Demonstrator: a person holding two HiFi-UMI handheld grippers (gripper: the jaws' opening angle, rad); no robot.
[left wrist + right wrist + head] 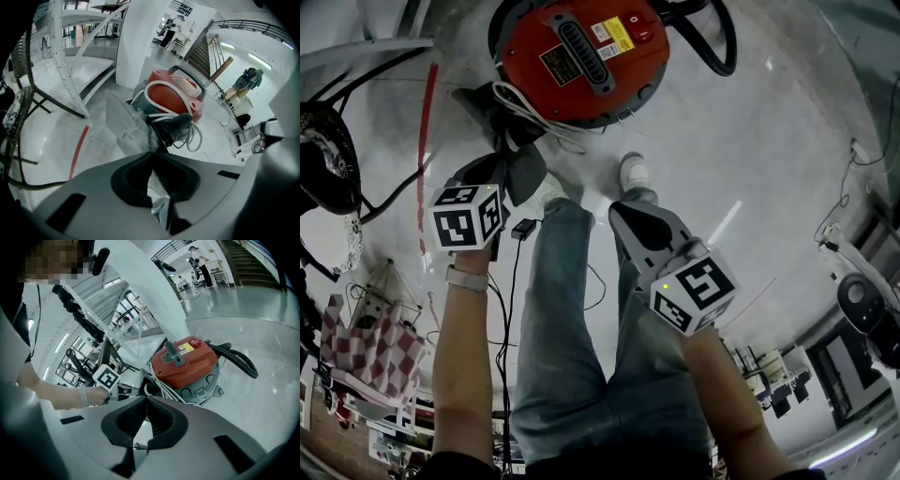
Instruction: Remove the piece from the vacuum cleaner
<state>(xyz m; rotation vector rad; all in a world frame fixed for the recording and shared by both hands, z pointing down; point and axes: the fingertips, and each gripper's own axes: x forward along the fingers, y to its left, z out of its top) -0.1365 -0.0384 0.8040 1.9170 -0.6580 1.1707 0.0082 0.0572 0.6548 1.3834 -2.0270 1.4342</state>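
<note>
The red vacuum cleaner (581, 56) stands on the pale floor at the top of the head view, and shows too as the vacuum cleaner (176, 93) and the vacuum cleaner (187, 362). My left gripper (499, 167) is beside its lower left side, shut on a dark nozzle piece (523, 173). In the left gripper view the black ribbed piece (171, 126) runs from the left gripper (153, 151) toward the vacuum, with a grey flat part (124, 124) beside it. My right gripper (619, 214), also the right gripper (146, 397), is shut on nothing and hangs below the vacuum, apart from it.
A black hose (712, 47) loops off the vacuum's right side and a white cable (530, 112) hangs at its lower left. The person's legs and a shoe (633, 172) are just below it. A red floor line (425, 141), a white rack (70, 61) and a checkered cloth (375, 347) lie to the left.
</note>
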